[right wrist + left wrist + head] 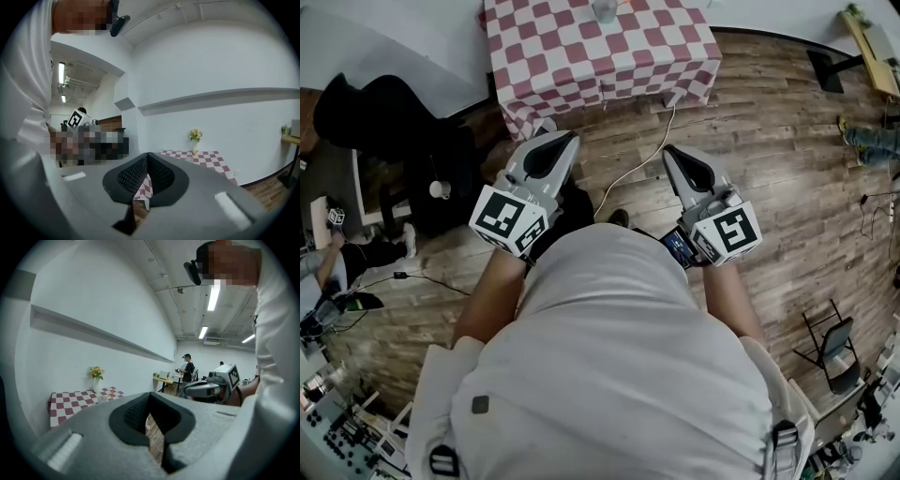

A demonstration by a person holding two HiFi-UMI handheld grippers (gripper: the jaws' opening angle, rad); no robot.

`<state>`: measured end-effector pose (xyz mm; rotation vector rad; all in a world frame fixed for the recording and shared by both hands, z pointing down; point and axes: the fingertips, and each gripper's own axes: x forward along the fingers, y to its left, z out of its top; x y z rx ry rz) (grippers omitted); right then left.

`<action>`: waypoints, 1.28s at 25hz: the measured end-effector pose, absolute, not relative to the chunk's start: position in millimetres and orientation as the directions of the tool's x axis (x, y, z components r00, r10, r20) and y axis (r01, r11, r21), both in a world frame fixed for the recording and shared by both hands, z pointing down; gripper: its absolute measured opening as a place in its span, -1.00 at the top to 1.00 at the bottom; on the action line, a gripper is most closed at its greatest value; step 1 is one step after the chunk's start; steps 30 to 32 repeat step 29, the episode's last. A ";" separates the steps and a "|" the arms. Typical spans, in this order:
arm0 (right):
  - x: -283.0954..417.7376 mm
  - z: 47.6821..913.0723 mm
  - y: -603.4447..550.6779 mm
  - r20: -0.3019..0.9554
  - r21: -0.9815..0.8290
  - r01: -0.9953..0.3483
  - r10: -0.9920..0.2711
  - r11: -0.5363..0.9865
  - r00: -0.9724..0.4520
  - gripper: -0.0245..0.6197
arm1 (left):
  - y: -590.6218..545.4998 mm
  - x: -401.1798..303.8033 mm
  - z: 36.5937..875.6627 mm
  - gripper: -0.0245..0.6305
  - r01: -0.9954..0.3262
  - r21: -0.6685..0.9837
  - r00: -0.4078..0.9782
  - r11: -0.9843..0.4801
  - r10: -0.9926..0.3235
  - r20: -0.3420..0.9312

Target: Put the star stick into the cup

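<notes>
A table with a red-and-white checked cloth (581, 56) stands ahead of me, at the top of the head view. On its far edge sits a clear cup (605, 9), with a thin orange-red stick (624, 5) beside it; the star end is too small to make out. My left gripper (551, 142) and right gripper (677, 157) are held close to my body, over the wooden floor and short of the table. Both are shut with nothing between the jaws. The left gripper (150, 397) view shows the table (70, 401) far off; the right gripper (147, 157) view also shows the table (206, 157).
A vase of flowers (97, 376) stands on the table by the wall. A white cable (637, 159) runs across the floor between the grippers. Dark furniture (375, 122) stands at the left and a folding chair (830, 352) at lower right. A person (189, 369) stands far back.
</notes>
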<state>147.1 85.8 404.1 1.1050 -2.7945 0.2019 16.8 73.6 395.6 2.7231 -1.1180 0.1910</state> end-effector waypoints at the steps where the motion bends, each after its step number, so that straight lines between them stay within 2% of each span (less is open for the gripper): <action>1: 146.3 404.1 90.1 0.169 -0.074 -0.687 -0.670 0.723 -0.723 0.90 | 77.2 15.4 395.7 0.92 -0.705 0.125 0.707 -0.698 -0.681 0.190; 15: 136.4 396.6 111.0 0.182 -0.058 -0.694 -0.676 0.717 -0.714 0.90 | 94.5 -3.8 384.3 0.92 -0.701 0.113 0.713 -0.704 -0.684 0.157; 32: 155.2 396.5 127.7 0.192 -0.039 -0.693 -0.675 0.720 -0.713 0.90 | 114.7 13.0 384.5 0.92 -0.705 0.105 0.709 -0.702 -0.689 0.149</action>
